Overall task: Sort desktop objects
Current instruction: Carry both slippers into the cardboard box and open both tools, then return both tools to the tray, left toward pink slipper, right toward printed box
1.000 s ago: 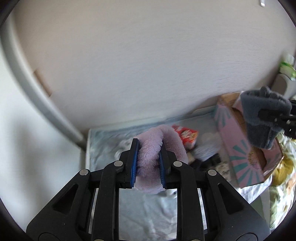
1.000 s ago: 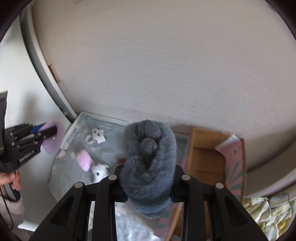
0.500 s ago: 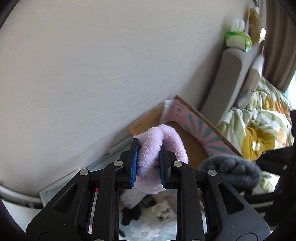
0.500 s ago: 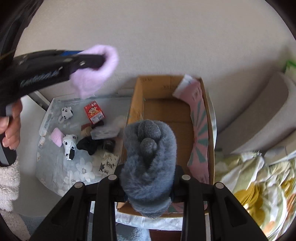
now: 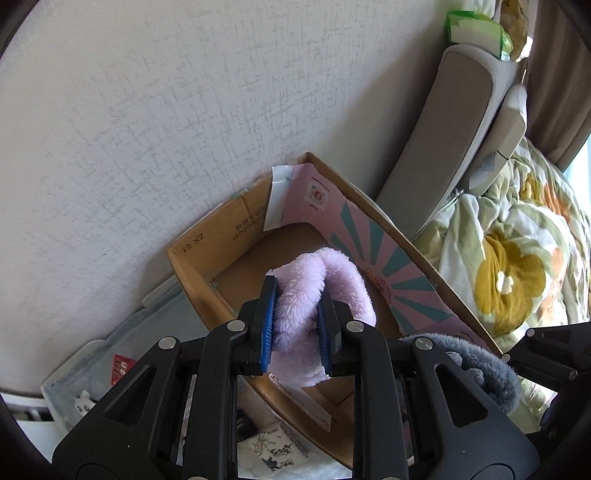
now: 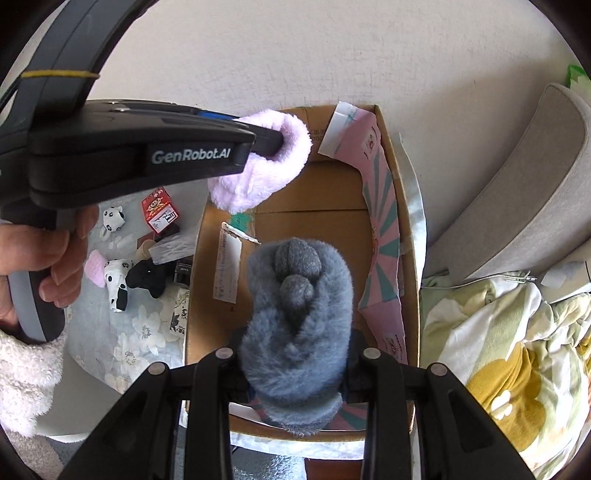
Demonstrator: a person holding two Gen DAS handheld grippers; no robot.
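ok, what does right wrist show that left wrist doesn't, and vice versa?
Right wrist only: the hand gripping the left gripper's handle, plus the cow-print plush and black plush on the floral mat.
Left wrist only: the green tissue pack on the headboard.
Both: cardboard box, lilac fluffy item in the left gripper, grey fluffy item in the right gripper.

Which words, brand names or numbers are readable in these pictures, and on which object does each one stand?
"GenRobot.AI": on the side of the left gripper.
"ZX 07": upside down on the inner wall of the cardboard box.
A long number beside it is too blurred to read surely.
Red packet: print too small to read.
Pink flap label: too small.
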